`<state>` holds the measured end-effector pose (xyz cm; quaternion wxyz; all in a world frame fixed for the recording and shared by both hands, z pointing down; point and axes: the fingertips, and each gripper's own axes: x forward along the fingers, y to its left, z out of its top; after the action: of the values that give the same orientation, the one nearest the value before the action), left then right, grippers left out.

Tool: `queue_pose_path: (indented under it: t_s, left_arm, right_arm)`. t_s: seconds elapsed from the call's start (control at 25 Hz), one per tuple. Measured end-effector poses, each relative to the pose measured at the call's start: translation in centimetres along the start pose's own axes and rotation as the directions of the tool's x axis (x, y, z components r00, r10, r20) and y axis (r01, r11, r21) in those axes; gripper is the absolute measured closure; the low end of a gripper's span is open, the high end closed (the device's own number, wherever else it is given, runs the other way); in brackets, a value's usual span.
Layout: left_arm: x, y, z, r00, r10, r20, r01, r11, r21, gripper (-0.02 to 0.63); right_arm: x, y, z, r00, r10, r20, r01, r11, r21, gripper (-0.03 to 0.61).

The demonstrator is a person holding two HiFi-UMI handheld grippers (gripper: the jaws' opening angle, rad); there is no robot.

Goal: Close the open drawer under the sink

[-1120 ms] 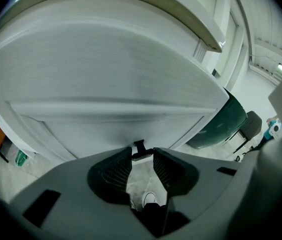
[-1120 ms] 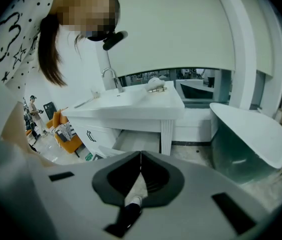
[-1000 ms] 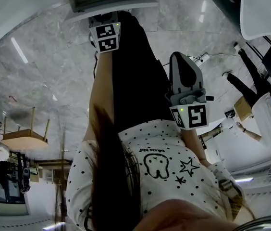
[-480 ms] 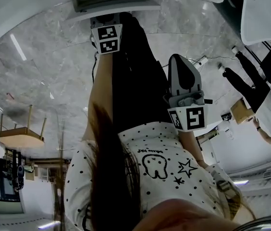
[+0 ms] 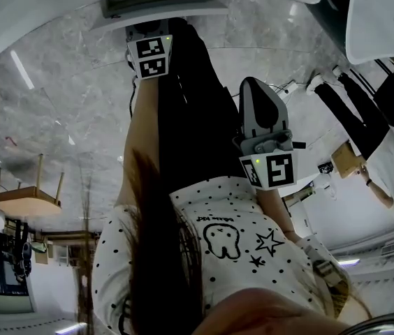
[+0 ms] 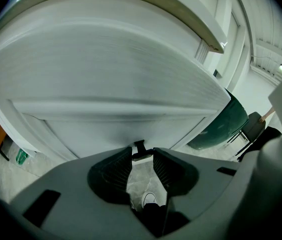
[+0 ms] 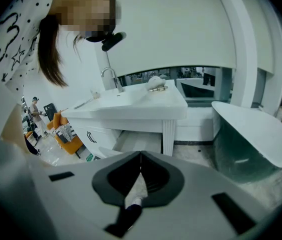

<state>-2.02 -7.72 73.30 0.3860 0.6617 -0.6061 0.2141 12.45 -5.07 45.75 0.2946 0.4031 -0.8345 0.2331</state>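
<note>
In the left gripper view the white drawer front (image 6: 106,94) fills the picture, close ahead. Its small black handle (image 6: 139,146) sits right at the tips of my left gripper (image 6: 142,156), whose jaws stand apart without pressing on it. In the head view the left gripper (image 5: 148,33) points at the pulled-out drawer (image 5: 162,4) at the top. My right gripper (image 5: 253,89) hangs beside the person's dark trouser leg, away from the drawer. In the right gripper view the right gripper (image 7: 141,155) is shut and empty, and beyond it the open drawer (image 7: 136,140) shows under the sink counter (image 7: 131,109).
A faucet (image 7: 110,76) stands on the sink counter. A cabinet door with black handles (image 7: 91,138) is left of the drawer. A white-rimmed tub (image 7: 251,134) stands to the right. The person's own legs and dotted shirt (image 5: 232,243) fill the middle of the head view.
Both grippers stay where they were. Only the people in the background at the right of the head view have shifted.
</note>
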Motion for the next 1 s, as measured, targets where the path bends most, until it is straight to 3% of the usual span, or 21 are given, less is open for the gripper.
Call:
queue_pose_path:
  t_s: [1.0]
  left_arm:
    - [1.0,0.6,1.7,1.0,0.016,0.01,-0.016,1.0,-0.009,0.48]
  right_arm:
    - [-0.3,-1.5,-0.6,0.999,-0.03,-0.013,0.03,0.999,0.025,0.565]
